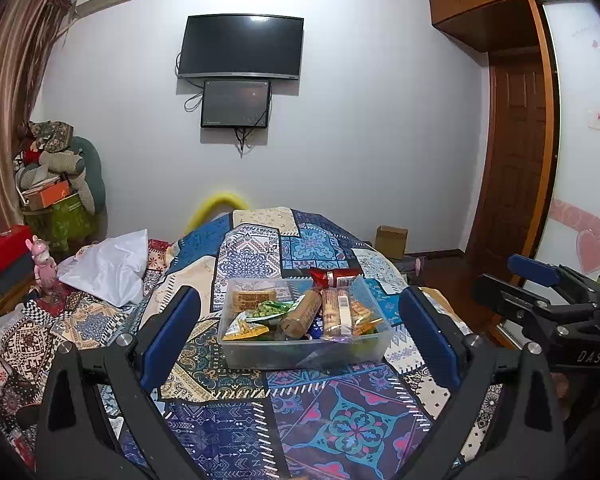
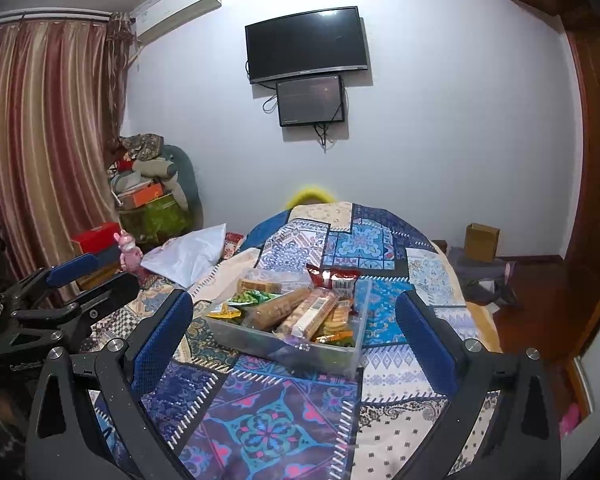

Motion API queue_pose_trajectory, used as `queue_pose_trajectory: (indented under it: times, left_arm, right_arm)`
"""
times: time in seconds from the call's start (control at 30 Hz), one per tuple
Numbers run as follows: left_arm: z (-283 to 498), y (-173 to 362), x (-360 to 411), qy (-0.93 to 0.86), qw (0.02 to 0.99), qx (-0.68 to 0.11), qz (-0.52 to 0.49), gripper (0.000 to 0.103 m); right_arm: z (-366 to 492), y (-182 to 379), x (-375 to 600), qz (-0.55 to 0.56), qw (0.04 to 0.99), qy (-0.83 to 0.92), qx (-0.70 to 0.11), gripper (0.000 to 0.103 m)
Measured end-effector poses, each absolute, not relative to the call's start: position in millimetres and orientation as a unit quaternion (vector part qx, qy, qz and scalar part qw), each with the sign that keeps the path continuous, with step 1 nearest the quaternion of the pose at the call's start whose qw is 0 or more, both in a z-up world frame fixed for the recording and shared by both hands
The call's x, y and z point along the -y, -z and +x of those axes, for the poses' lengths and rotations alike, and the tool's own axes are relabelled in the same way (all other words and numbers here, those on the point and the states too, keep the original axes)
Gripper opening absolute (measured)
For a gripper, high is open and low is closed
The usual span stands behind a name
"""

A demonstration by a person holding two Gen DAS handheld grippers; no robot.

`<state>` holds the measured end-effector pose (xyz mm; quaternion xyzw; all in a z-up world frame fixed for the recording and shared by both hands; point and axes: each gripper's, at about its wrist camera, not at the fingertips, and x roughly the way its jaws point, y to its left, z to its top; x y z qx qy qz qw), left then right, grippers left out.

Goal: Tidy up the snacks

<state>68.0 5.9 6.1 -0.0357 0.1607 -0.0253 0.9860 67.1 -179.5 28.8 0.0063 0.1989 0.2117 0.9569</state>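
Both grippers, left gripper point(image 1: 300, 320) and right gripper point(image 2: 294, 322), spread wide, holding nothing.

The patchwork cloth point(image 1: 260, 248) mixes blue, cream, teal and purple panels with pink floral medallions. The clear plastic box point(image 1: 304, 350) holds a tan biscuit roll point(image 1: 302, 310), a green pea packet point(image 1: 268, 308) and a red wrapper point(image 1: 332, 276). Both grippers are black with blue pads point(image 1: 172, 332). The curtain point(image 2: 40, 140) is striped maroon and gold; the wall point(image 2: 440, 140) is pale.
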Motion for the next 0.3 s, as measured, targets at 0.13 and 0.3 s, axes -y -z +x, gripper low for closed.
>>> queue_pose_trajectory:
  times: [0.13, 0.3]
  left_arm:
    - [68.9, -5.7, -6.3, 0.026, 0.986, -0.162, -0.038, 0.100]
    - [69.6, -4.1, -5.2, 0.031, 0.985, -0.166, -0.040, 0.100]
  right_arm:
    - [68.4, -28.0, 180.3, 0.008, 0.957, -0.211, -0.201, 0.101]
    - [69.6, -26.1, 181.0, 0.009, 0.956, -0.210, -0.203, 0.101]
